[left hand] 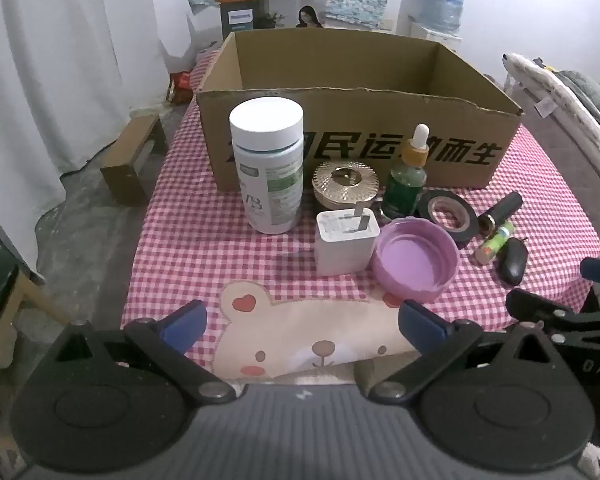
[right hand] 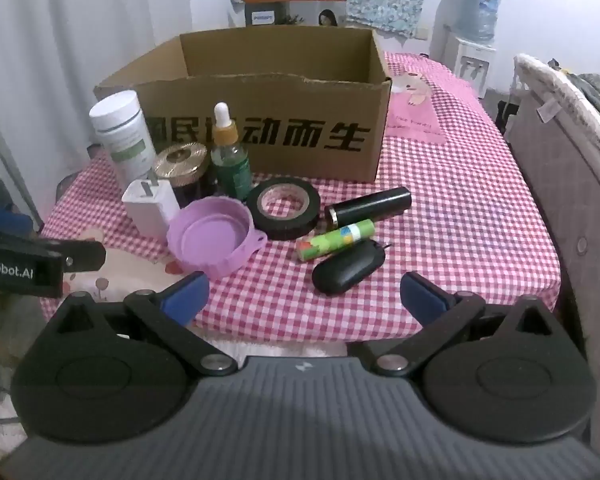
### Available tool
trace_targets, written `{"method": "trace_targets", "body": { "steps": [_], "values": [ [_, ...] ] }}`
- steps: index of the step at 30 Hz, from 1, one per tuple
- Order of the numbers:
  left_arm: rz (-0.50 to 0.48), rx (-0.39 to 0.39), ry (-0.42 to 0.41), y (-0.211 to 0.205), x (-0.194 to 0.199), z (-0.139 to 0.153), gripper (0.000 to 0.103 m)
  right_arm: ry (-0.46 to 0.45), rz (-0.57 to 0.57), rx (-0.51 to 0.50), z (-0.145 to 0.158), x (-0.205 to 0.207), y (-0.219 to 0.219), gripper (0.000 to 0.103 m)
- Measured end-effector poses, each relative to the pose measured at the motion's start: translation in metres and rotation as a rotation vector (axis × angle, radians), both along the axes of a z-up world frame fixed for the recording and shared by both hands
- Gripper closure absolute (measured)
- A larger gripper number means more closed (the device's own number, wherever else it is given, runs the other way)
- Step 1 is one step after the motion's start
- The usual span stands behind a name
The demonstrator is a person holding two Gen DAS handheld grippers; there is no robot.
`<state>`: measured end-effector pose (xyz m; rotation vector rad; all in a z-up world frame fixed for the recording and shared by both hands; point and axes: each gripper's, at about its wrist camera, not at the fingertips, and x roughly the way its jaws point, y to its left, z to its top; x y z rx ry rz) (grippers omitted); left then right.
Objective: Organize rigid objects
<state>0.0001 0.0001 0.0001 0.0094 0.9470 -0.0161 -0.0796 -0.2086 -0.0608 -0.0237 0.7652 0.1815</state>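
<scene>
An open cardboard box (left hand: 352, 128) (right hand: 268, 120) stands at the back of the checked tablecloth (left hand: 204, 248). In front of it are a white bottle (left hand: 269, 164) (right hand: 122, 136), a gold-lidded jar (left hand: 346, 182), a green dropper bottle (left hand: 407, 176) (right hand: 230, 160), a white charger (left hand: 346, 242) (right hand: 150, 208), a purple lid (left hand: 416, 262) (right hand: 212, 236), black tape (left hand: 450, 216) (right hand: 284, 206), a black tube (right hand: 368, 205), a green stick (right hand: 336, 242) and a black oval case (right hand: 348, 266). My left gripper (left hand: 302, 326) and right gripper (right hand: 304, 298) both hover open near the front edge, holding nothing.
White curtains hang at the left. A small wooden stool (left hand: 134, 160) sits on the floor left of the table. A padded chair or headboard (right hand: 560, 168) stands close on the right. A water dispenser (right hand: 472, 40) is at the back right.
</scene>
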Motion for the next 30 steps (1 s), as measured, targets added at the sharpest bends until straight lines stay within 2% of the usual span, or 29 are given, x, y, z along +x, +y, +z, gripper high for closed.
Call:
{"method": "trace_targets", "body": {
  "steps": [6, 12, 13, 15, 30],
  "values": [
    [0.002, 0.001, 0.008, 0.004, 0.004, 0.000, 0.001, 0.058, 0.011, 0.068, 0.004, 0.010, -0.008, 0.001],
    [-0.002, 0.016, 0.021, 0.013, 0.016, 0.000, 0.001, 0.059, 0.002, 0.080, -0.001, 0.012, -0.006, 0.001],
    [0.001, 0.020, 0.022, 0.020, 0.024, 0.001, 0.001, 0.059, 0.002, 0.077, 0.000, 0.012, -0.004, 0.001],
    [0.037, 0.033, -0.002, 0.001, 0.004, -0.003, 0.001, 0.062, 0.006, 0.073, -0.001, 0.013, -0.004, 0.001],
    [0.034, 0.035, 0.014, 0.000, 0.007, -0.009, 0.001, 0.072, 0.017, 0.058, -0.004, 0.013, -0.004, 0.001]
  ]
}}
